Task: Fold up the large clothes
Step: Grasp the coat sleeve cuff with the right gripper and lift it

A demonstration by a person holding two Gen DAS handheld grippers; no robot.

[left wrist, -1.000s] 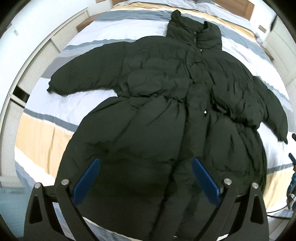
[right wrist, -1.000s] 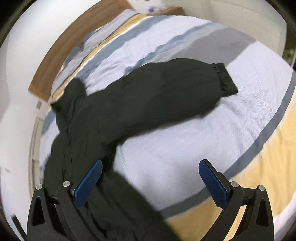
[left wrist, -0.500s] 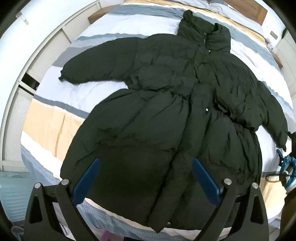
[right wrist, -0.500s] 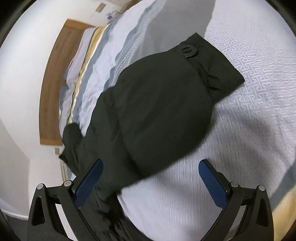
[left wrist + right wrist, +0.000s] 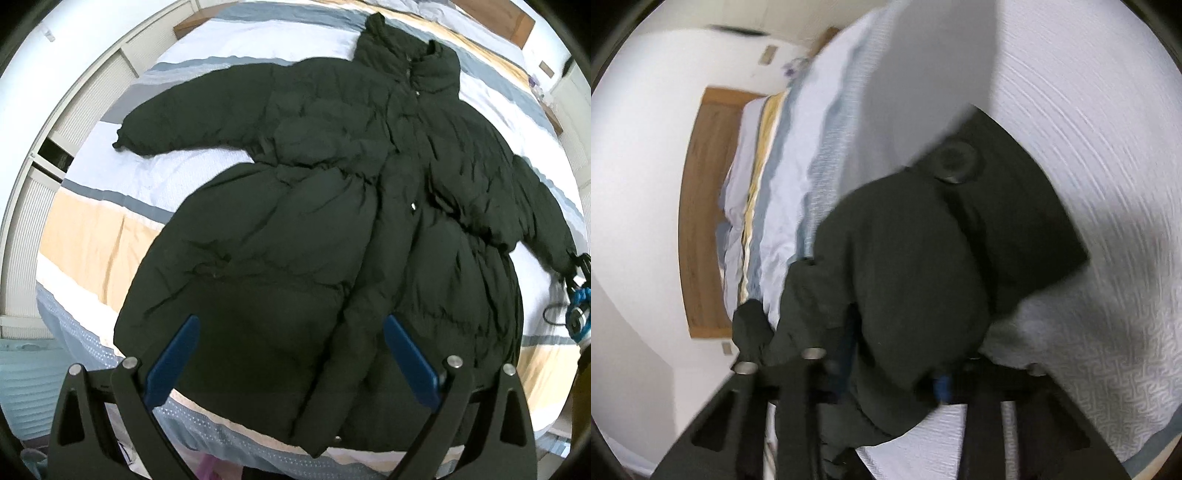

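**A:** Is any brand, label or writing showing?

**B:** None that can be read. A dark puffer coat (image 5: 314, 221) is lying spread flat, front side up, on a bed with a striped cover (image 5: 96, 229) in white, grey-blue and tan bands.

**A:** Which way is the coat pointing?

**B:** In the left wrist view its long axis is running up the picture, tilting slightly rightward: the stand-up collar (image 5: 410, 66) is pointing toward the wooden headboard (image 5: 495, 14), the hem (image 5: 295, 424) is lying near the bed's lower edge. One sleeve (image 5: 192, 110) is stretching out to the left, the other sleeve (image 5: 535, 221) to the right.

**A:** What are the claws doing?

**B:** The left gripper (image 5: 291, 360) is hanging over the hem with its blue pads spread wide, touching nothing. The right gripper (image 5: 894, 376) is closing its jaws, and the puffy end of the right-hand sleeve is bunching between them; its cuff (image 5: 1015, 206), carrying a round button, is lying on the white cover just beyond. That view is blurry.
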